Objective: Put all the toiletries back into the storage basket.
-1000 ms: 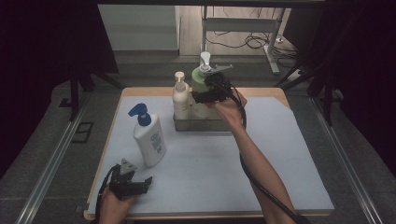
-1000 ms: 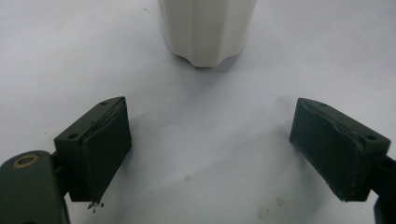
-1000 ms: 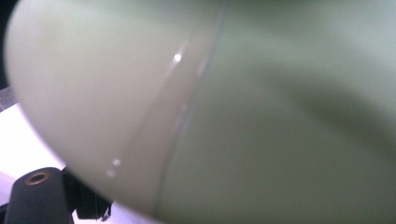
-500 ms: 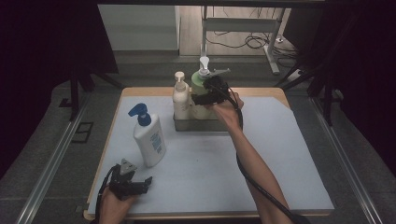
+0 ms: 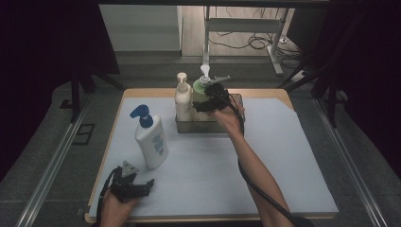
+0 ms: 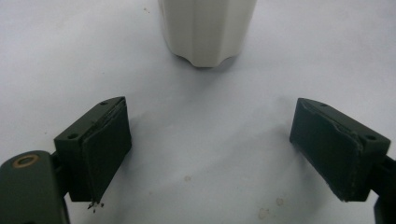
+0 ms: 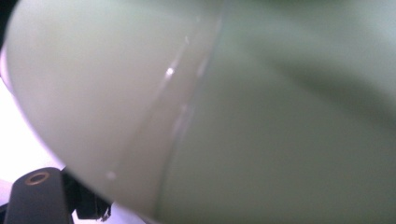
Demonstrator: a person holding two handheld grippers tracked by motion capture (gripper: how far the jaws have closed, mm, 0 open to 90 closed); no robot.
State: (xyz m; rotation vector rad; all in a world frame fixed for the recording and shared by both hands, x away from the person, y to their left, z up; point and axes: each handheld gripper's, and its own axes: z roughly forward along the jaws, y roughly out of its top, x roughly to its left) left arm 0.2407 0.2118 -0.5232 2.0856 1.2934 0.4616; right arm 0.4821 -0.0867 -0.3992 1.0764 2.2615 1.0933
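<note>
Green pump-top bottle (image 5: 202,91) stands in a grey metal tray (image 5: 189,125) at the worktop's (image 5: 283,156) far edge, clamped between the right hand-held gripper's (image 5: 202,103) jaws, beside a cream pump bottle (image 5: 182,100). Nearer, the left hand-held gripper (image 6: 210,149) rests wide open before a white blue-pump bottle (image 5: 150,140).

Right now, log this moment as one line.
right gripper: closed on green pump bottle over metal bin | left gripper: open, idle on mat | blue-pump lotion bottle: upright

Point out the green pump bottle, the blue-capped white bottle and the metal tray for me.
green pump bottle (image 5: 200,88), high view, its shoulder.
blue-capped white bottle (image 5: 151,144), high view, its body.
metal tray (image 5: 198,126), high view, its front wall.
</note>
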